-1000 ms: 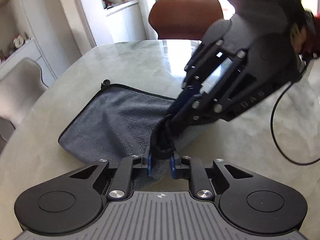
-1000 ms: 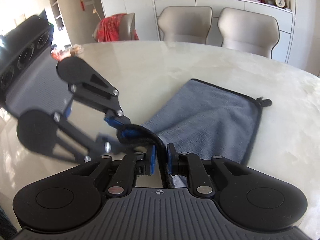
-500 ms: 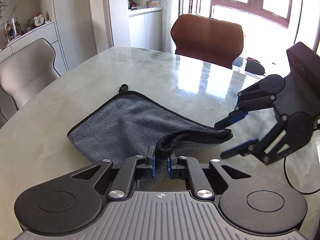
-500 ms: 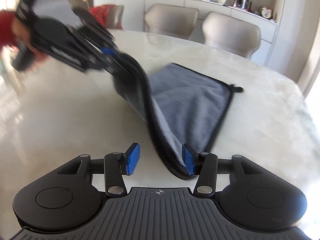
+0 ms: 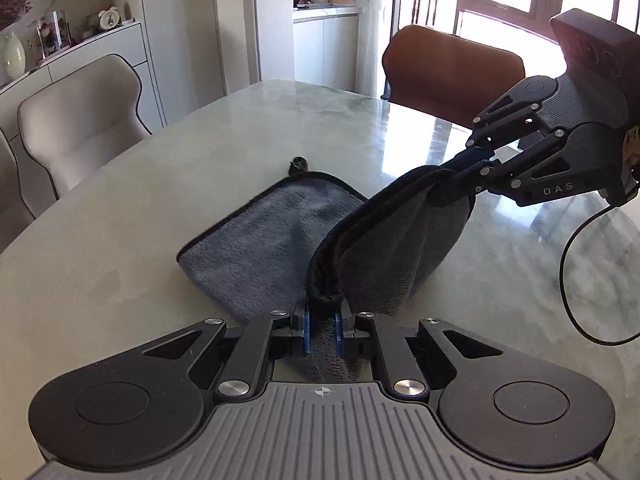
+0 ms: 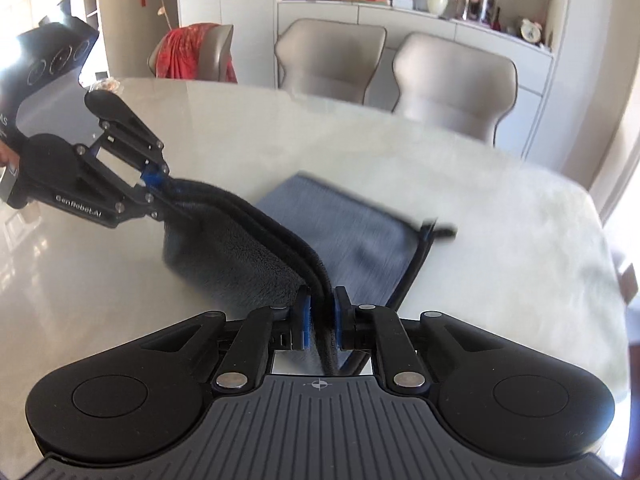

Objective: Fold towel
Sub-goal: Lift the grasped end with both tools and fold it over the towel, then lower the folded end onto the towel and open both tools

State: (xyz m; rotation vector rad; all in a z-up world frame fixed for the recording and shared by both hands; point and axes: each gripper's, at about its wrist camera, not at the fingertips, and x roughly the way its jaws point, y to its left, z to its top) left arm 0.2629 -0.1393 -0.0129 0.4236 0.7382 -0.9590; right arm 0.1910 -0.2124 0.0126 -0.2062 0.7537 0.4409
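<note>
A grey towel (image 5: 280, 236) with black trim lies partly on the marble table (image 5: 120, 240); its near edge is lifted off the surface. My left gripper (image 5: 322, 326) is shut on one end of the lifted black-trimmed edge. My right gripper (image 6: 320, 320) is shut on the other end. The edge hangs stretched between them, with the doubled cloth (image 6: 240, 256) drooping below. The right gripper also shows in the left wrist view (image 5: 472, 164), and the left gripper in the right wrist view (image 6: 156, 184). The far part of the towel (image 6: 360, 240) lies flat, its hanging loop (image 5: 298, 165) at the far corner.
Beige chairs (image 6: 452, 80) and a brown chair (image 5: 452, 68) stand around the table. A black cable (image 5: 572, 280) loops over the table at the right. A sideboard with ornaments (image 6: 420, 12) stands behind the chairs.
My right gripper was open beside the towel edge and has shut on it. Both grippers have lifted the edge and spread apart, stretching it between them.
</note>
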